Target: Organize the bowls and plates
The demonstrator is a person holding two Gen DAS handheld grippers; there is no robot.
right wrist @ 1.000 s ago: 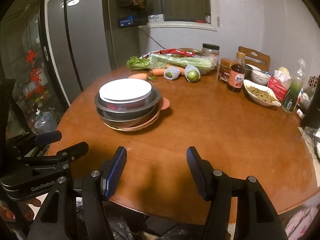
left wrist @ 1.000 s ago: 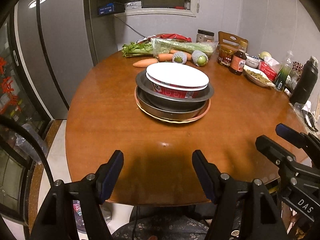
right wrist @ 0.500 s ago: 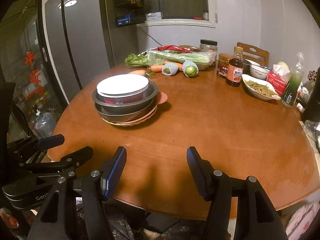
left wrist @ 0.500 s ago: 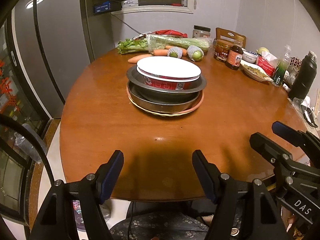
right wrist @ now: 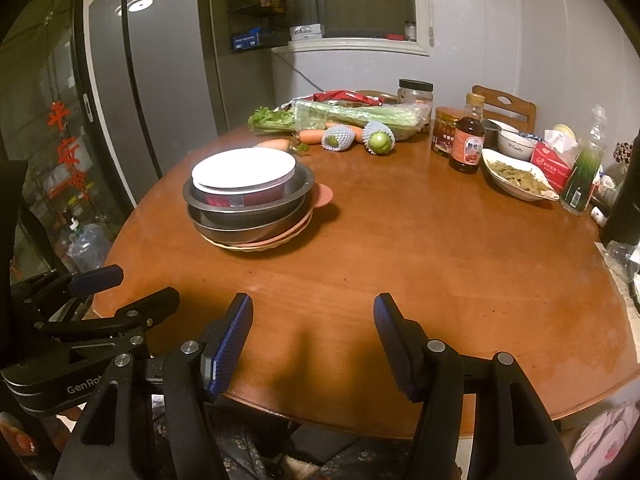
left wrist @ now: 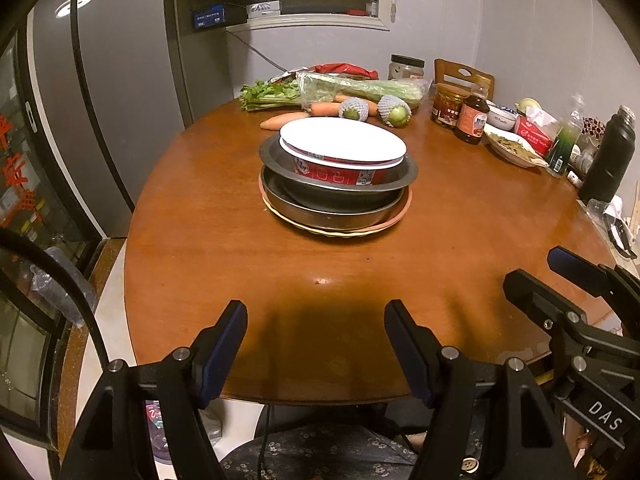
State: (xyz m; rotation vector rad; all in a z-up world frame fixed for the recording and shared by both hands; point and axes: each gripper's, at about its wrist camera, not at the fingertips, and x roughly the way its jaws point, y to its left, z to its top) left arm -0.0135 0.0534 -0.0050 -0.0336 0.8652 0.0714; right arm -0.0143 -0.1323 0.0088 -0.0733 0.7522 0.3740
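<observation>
A stack of dishes sits in the middle of the round wooden table [left wrist: 224, 248]. On top is a red bowl with a white top [left wrist: 342, 148], nested in two metal pans [left wrist: 340, 200] over a pink plate [left wrist: 402, 210]. The right wrist view shows the same stack [right wrist: 248, 200] to the left. My left gripper [left wrist: 316, 344] hangs open over the table's near edge, well short of the stack, with nothing between its fingers. Beside it, my right gripper [right wrist: 312, 336] is also open and empty. Each gripper shows in the other's view: right gripper [left wrist: 540, 276], left gripper [right wrist: 132, 286].
Celery [left wrist: 360, 86], carrots [left wrist: 280, 122] and netted fruit [left wrist: 394, 110] lie at the table's far side. Jars, a sauce bottle [left wrist: 472, 118], a dish of food [left wrist: 512, 148], a tissue pack and a black flask [left wrist: 610, 160] crowd the right. A fridge [left wrist: 120, 100] stands left.
</observation>
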